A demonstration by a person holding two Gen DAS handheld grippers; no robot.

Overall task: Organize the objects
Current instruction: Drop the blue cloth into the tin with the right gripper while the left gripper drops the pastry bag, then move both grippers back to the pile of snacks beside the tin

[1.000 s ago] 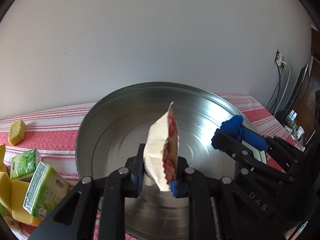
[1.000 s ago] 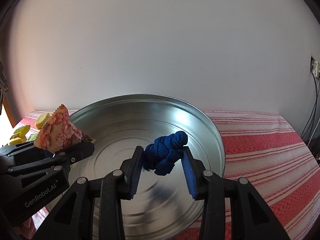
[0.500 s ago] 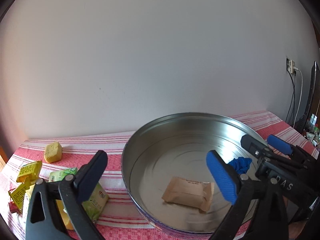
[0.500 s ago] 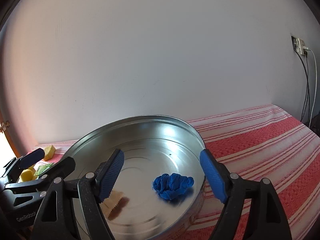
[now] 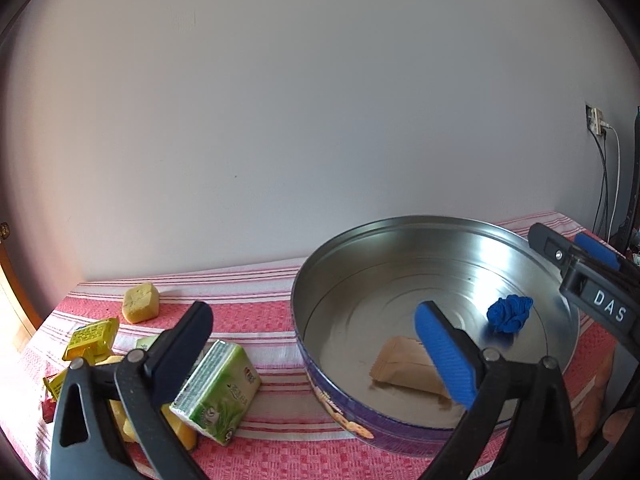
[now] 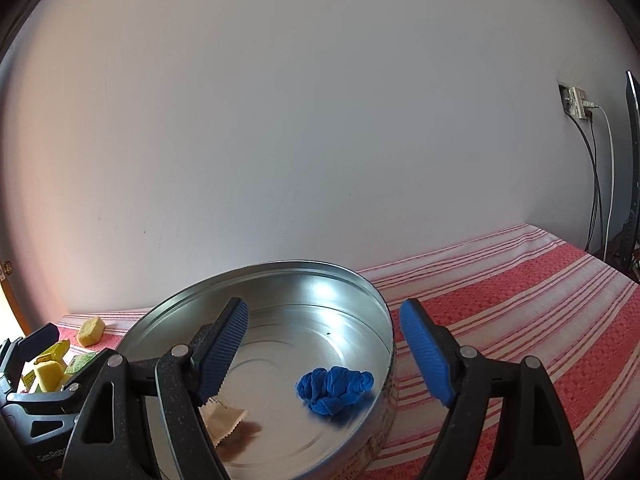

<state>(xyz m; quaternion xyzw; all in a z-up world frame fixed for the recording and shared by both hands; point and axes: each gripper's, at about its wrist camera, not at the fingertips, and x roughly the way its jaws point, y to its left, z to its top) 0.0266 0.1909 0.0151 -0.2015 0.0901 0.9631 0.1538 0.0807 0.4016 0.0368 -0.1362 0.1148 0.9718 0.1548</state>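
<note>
A round metal tin [image 5: 400, 240] [image 6: 280, 270] stands on a red striped cloth. Inside lie a beige snack packet [image 5: 404, 364] [image 6: 224, 420] and a knotted blue cloth [image 5: 509, 314] [image 6: 334, 388]. My left gripper [image 5: 320, 344] is open and empty, above the tin's left rim. My right gripper [image 6: 324, 344] is open and empty, above the blue cloth; it also shows in the left wrist view [image 5: 588, 276] at the tin's right rim.
Left of the tin lie a green tissue pack [image 5: 218, 392], a yellow sponge cube [image 5: 140, 302] [image 6: 91, 325], yellow packets [image 5: 90, 338] and yellow pieces [image 6: 46, 374]. A white wall stands behind, with a socket and cables [image 6: 580, 106] at right.
Both grippers opened and dropped their loads into the tin: the packet from the left, the blue cloth from the right. Both then pulled back; the left moved toward the tin's left side.
</note>
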